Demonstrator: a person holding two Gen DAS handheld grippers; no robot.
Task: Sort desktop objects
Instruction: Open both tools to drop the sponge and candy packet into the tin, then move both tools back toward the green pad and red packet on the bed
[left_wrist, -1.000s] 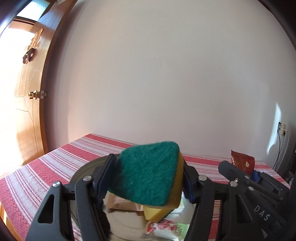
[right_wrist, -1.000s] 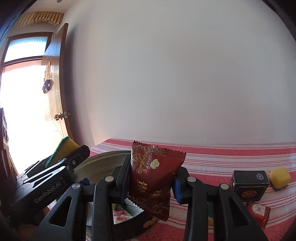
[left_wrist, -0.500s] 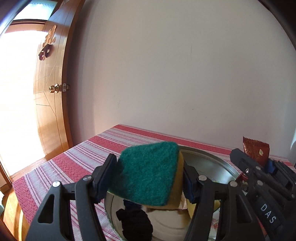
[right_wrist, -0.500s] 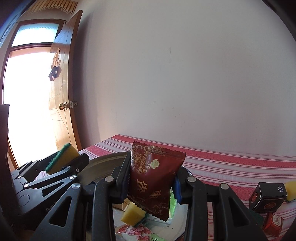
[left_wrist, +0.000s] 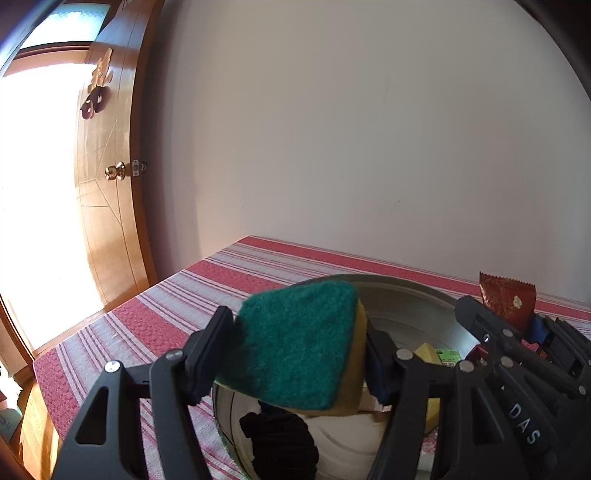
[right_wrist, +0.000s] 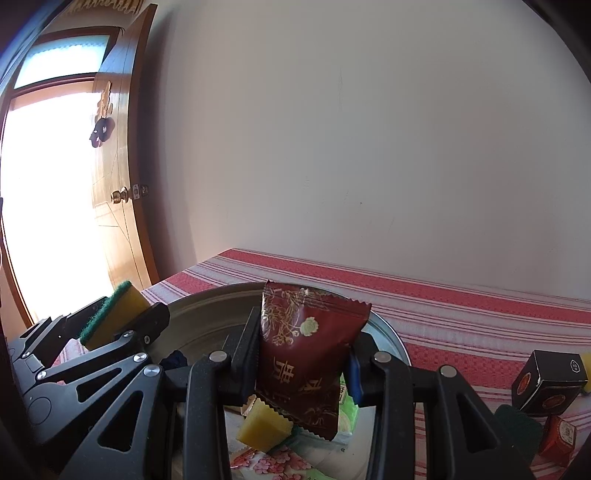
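Sponge and snack packet both hang over the round metal basin, probably so each can drop in with the things already sorted there. The left tool is clamped on the green-and-yellow sponge; the right tool pinches the dark red packet upright. Below the right tool lie a yellow block and some printed wrappers; a black bundle, perhaps cloth, sits under the left. The two tools crowd each other side by side. Small boxes wait on the striped table, off to the right tool's right.
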